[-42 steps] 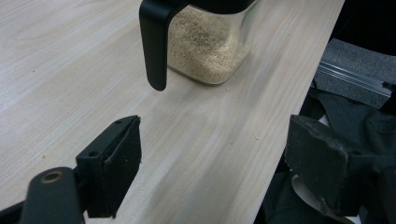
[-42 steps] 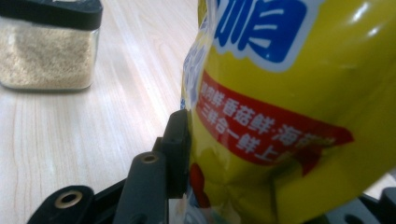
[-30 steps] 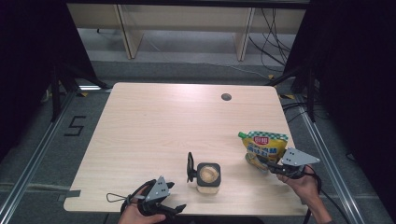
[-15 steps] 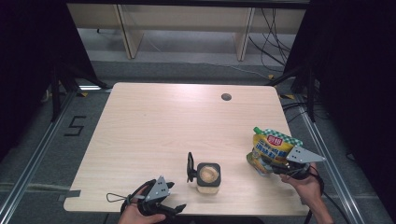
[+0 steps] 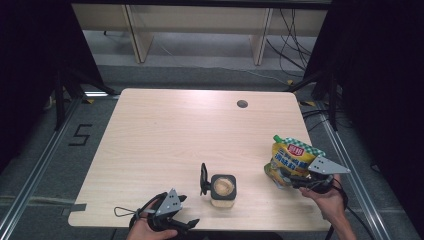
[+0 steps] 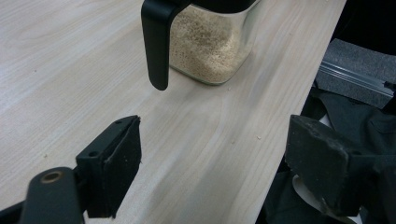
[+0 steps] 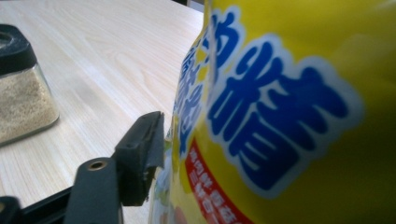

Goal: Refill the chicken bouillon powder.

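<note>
— Since a second ago your pouch [image 5: 292,165] has gone from lying to upright; your right gripper's [image 5: 295,181] jaws have just been opening.

— Where's it now?

— Pouch stands between those loosened jaws at the table's [image 5: 175,140] right edge. Your left gripper [image 5: 182,225] gapes empty, near the jar [image 5: 223,190].

The table [image 5: 165,135] lies bare across its far half and whole left side, so a hand could sweep there freely, with a small round hole [image 5: 242,104] near the far edge. Near the front edge a square glass jar [image 5: 223,190] of grain with a black handle [image 6: 156,42] stands in the way between the two hands, close ahead of the left gripper [image 5: 172,220]. At the right edge an upright yellow pouch [image 5: 292,165] blocks the way just ahead of the right gripper [image 5: 300,181].
</note>
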The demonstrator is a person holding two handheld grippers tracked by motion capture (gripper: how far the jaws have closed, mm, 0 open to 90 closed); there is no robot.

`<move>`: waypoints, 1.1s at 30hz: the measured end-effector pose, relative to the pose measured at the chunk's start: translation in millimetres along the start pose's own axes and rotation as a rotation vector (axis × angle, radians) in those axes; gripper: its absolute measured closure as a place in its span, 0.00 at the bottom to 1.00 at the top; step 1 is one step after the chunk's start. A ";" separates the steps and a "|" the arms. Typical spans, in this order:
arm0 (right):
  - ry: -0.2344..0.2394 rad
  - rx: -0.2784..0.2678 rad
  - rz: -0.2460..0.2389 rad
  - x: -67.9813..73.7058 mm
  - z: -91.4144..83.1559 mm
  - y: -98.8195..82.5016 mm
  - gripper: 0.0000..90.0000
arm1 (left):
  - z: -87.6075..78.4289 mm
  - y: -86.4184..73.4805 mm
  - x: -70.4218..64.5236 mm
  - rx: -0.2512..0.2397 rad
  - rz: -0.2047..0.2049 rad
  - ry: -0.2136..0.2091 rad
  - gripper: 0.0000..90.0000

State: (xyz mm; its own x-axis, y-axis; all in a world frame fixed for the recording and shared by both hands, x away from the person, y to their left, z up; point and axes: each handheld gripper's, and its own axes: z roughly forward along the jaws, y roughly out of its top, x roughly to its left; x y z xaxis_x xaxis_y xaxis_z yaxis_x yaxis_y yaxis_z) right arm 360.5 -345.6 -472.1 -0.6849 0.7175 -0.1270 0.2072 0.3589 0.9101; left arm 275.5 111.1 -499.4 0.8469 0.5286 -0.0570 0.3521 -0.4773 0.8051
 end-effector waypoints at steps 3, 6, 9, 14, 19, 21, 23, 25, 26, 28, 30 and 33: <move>0.002 0.001 0.052 1.1 -1.1 0.1 0.34 | -0.3 0.4 1.6 0.001 0.024 -0.002 0.20; -0.022 0.004 0.055 2.4 -2.4 0.1 0.32 | -0.7 0.6 1.9 0.004 0.031 0.001 0.20; -0.025 0.010 0.071 2.6 -5.6 2.0 0.30 | -0.4 0.4 1.5 0.001 0.027 -0.002 0.20; -0.057 0.028 0.115 13.4 -19.9 0.3 0.28 | -0.6 0.4 2.4 0.007 0.027 0.000 0.20; -0.090 0.079 0.151 24.6 -31.1 -0.8 0.28 | -0.1 0.6 0.7 0.019 0.017 0.001 0.20; -0.098 0.096 0.164 24.9 -32.2 -2.7 0.28 | -0.8 0.9 2.0 0.029 0.027 0.009 0.20; -0.108 0.116 0.171 25.5 -34.2 -4.4 0.28 | -0.6 0.8 2.3 0.022 0.025 0.009 0.20; -0.116 0.114 0.150 24.6 -35.1 -6.7 0.28 | -0.9 0.8 2.4 0.020 0.025 0.008 0.20; -0.111 0.130 0.159 25.0 -36.2 -7.0 0.28 | 0.2 0.5 1.4 0.002 0.011 0.005 0.20; -0.114 0.140 0.173 28.8 -38.0 -7.7 0.28 | -0.4 1.3 2.8 0.006 0.034 0.006 0.20; -0.117 0.146 0.179 32.8 -41.1 -6.9 0.28 | -0.5 1.2 1.3 0.003 0.007 0.005 0.20; -0.117 0.138 0.169 34.5 -44.0 -7.5 0.28 | -1.0 1.4 1.8 0.004 0.003 0.009 0.20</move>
State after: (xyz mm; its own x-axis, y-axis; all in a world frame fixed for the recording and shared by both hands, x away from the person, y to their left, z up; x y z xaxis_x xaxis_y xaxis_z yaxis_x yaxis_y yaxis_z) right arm 304.6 -349.8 -465.9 -0.5488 0.8354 -0.0298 0.4109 0.3007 0.8607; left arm 277.1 112.1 -497.9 0.8444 0.5334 -0.0496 0.3514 -0.4817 0.8028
